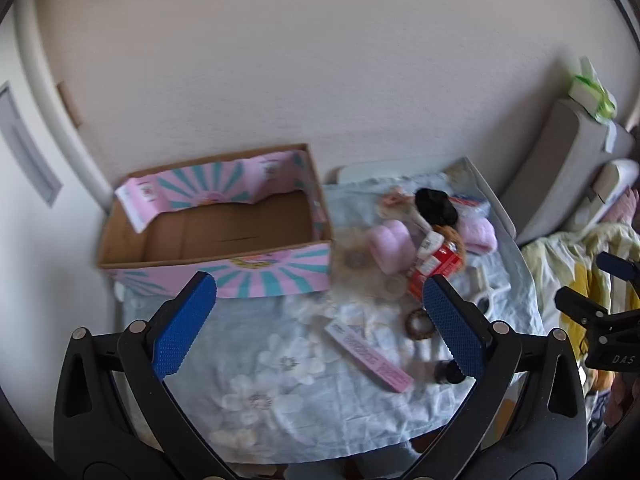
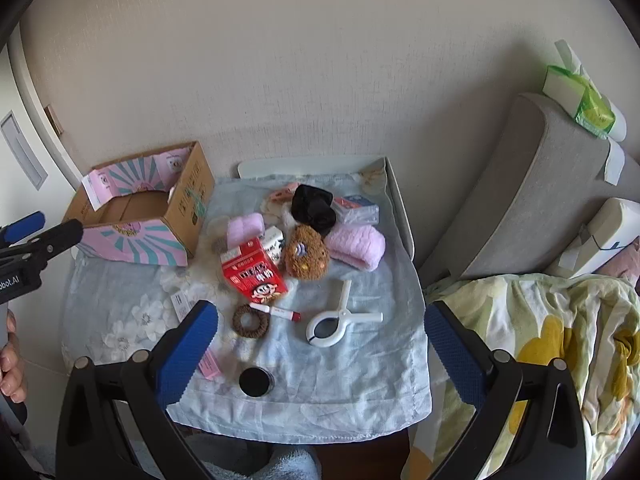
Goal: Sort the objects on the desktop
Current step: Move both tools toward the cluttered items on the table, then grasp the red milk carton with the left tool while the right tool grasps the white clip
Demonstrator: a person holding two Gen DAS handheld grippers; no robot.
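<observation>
Both grippers, left gripper [image 1: 320,320] and right gripper [image 2: 320,344], hang with jaws apart, holding nothing; the cardboard box [image 2: 188,196] sits left of the clutter. Take 1 isolated item first, the white clip [image 2: 340,320], gripping its handles squarely

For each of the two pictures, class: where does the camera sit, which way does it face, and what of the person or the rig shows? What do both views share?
Left wrist: sits on the left gripper, faces the cardboard box and wall; its open blue fingers and the right gripper's black tip at the right edge show.
Right wrist: sits on the right gripper, faces the cluttered cloth; its open fingers, the left gripper and a hand show.
Shared: box, red carton, brown ring, black cap.
</observation>
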